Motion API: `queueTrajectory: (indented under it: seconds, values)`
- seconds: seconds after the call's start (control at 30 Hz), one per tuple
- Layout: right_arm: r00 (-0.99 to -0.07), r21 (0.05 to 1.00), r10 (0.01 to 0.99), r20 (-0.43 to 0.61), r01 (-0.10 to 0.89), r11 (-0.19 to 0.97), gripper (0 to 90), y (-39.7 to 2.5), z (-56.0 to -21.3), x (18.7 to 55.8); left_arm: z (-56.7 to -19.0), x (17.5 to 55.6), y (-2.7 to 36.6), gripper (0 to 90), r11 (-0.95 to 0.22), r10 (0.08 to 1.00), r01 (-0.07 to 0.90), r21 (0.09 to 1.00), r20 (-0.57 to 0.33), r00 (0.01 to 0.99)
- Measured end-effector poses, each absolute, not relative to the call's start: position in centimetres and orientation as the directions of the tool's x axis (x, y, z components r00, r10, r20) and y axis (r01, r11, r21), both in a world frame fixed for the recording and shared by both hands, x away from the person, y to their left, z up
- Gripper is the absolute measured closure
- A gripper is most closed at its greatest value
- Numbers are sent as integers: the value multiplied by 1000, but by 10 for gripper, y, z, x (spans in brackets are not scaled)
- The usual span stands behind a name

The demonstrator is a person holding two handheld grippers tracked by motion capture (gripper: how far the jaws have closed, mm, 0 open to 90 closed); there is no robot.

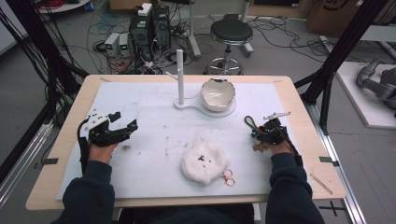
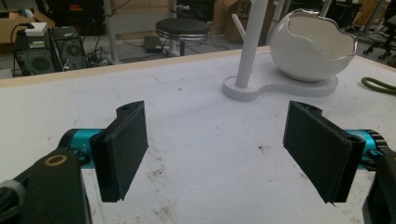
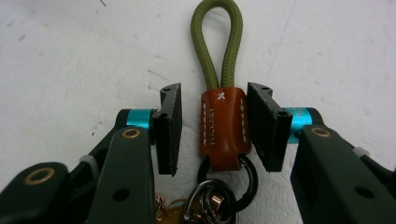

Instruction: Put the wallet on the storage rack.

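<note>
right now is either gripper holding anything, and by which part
Nothing is clamped yet. The right gripper has its jaws either side of the keychain's brown leather tab, with a gap on one side. The left gripper is open over bare table.

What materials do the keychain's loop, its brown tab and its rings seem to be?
Loop: olive braided cord, matte, with a woven texture. Brown tab: probably leather, smooth, with white stitching and stamped letters. Rings: metal, glossy, dark and silver.
</note>
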State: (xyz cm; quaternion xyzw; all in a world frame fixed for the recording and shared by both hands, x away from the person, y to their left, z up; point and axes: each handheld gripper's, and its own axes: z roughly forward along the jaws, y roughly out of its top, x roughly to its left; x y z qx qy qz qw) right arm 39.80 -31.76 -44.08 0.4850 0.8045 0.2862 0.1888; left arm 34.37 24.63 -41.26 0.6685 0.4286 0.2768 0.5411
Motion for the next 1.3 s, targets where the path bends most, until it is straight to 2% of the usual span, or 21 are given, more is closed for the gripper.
queueTrajectory:
  seconds: [0.07,0.13,0.17,0.27,0.4,0.53,0.7,0.87,0.9,1.03,1.3]
  values:
    - [-464,638,885,-35,671,377,703,-317,-440,397,-413,344,246,219,-48,873,272,961,-92,478]
    - [-463,632,886,-32,677,377,723,-316,-439,397,-413,344,246,219,-48,872,272,961,-92,480]
    - [-482,621,873,-70,663,417,755,-313,-437,397,-413,343,246,220,-52,872,270,961,-88,481]
    - [-496,618,862,-99,648,444,768,-310,-436,396,-413,343,247,220,-47,874,272,961,-92,477]
    - [-487,669,873,12,653,355,769,-316,-433,396,-413,343,247,221,-47,874,271,962,-92,477]
    - [-489,748,868,90,609,265,768,-321,-423,393,-413,344,247,221,-47,875,271,961,-91,475]
    - [-508,798,847,155,569,196,767,-318,-409,390,-412,343,248,222,-48,878,271,962,-89,471]
    - [-562,863,815,137,472,180,768,-306,-381,384,-413,343,249,222,-47,878,270,962,-89,470]
    - [-585,886,806,97,419,198,768,-295,-368,383,-413,343,249,222,-46,878,270,962,-89,470]
    - [-617,903,785,61,369,219,767,-279,-353,387,-412,343,248,222,-46,877,269,962,-90,472]
    - [-697,926,717,-9,265,269,766,-216,-317,414,-413,343,248,222,-43,875,268,962,-93,475]
